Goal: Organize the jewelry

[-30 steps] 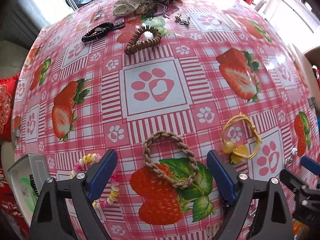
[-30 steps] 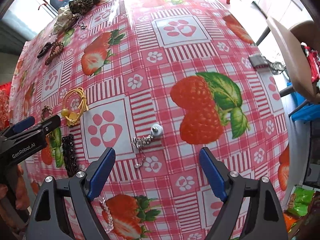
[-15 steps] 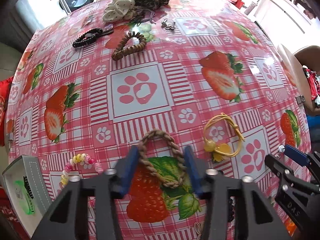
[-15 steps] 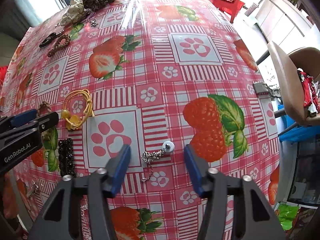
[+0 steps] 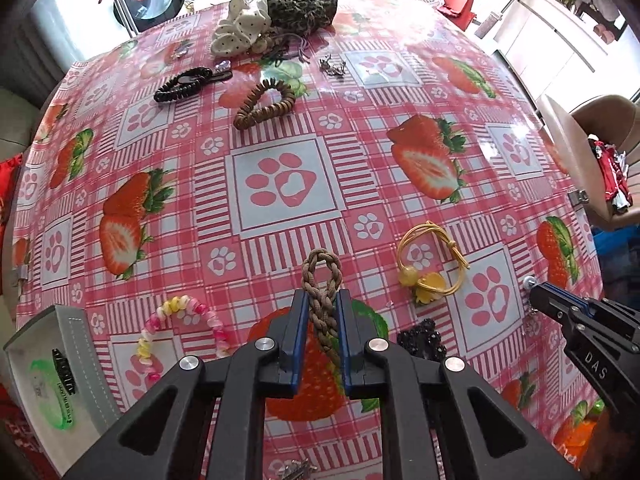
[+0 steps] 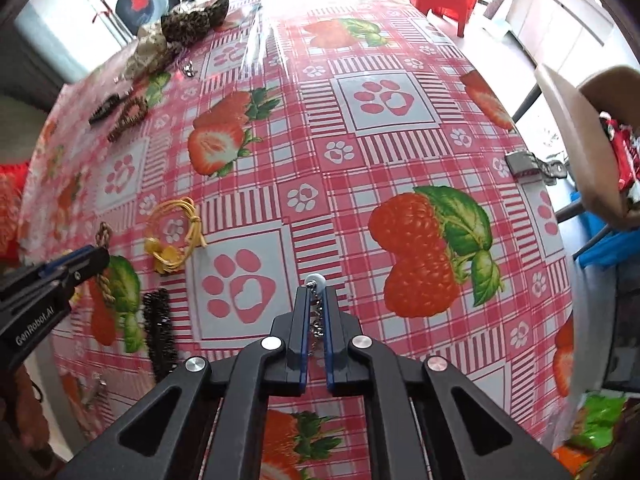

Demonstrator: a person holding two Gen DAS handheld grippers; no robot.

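Note:
My left gripper (image 5: pixel 321 300) is shut on a brown braided cord bracelet (image 5: pixel 320 276), squeezing it into a narrow loop that sticks out past the fingertips. My right gripper (image 6: pixel 317 298) is shut on a silver chain with a round pearl end (image 6: pixel 315 280) that pokes out in front. A yellow cord bracelet (image 5: pixel 430 268) lies between the two grippers. A pastel bead bracelet (image 5: pixel 180 320) lies to the left of the left gripper. A black beaded piece (image 6: pixel 160 328) lies near the table's front edge.
A white open box (image 5: pixel 68 368) with a green band inside stands at the front left. At the far side lie a brown coil hair tie (image 5: pixel 264 104), a black hair tie (image 5: pixel 182 85), scrunchies (image 5: pixel 240 32) and small metal pieces (image 5: pixel 332 66). A chair (image 6: pixel 584 136) stands on the right.
Both grippers have closed: the left on the brown braided bracelet, pinching its round loop narrow, the right on the silver chain.

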